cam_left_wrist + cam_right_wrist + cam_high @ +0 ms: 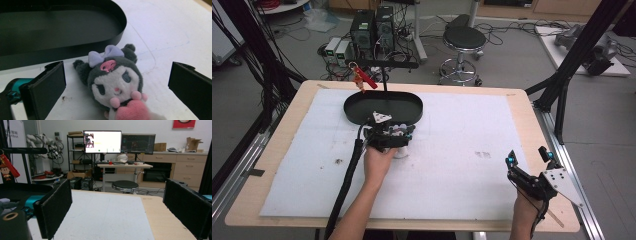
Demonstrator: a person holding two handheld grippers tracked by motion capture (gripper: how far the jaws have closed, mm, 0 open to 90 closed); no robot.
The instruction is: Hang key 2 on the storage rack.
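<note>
The left tool [117, 82] hovered wide open around a plush toy [115, 82] beside a black oval tray [120, 32], likely pre-grasp; closing comes next. The right tool [528, 161] waited open.

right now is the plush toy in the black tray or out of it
Out. The plush toy lies on the white mat beside the black tray, between the open left gripper's fingers.

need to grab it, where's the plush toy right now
The plush lies on the white mat between the open left gripper jaws, just in front of the black tray, left of centre.
</note>
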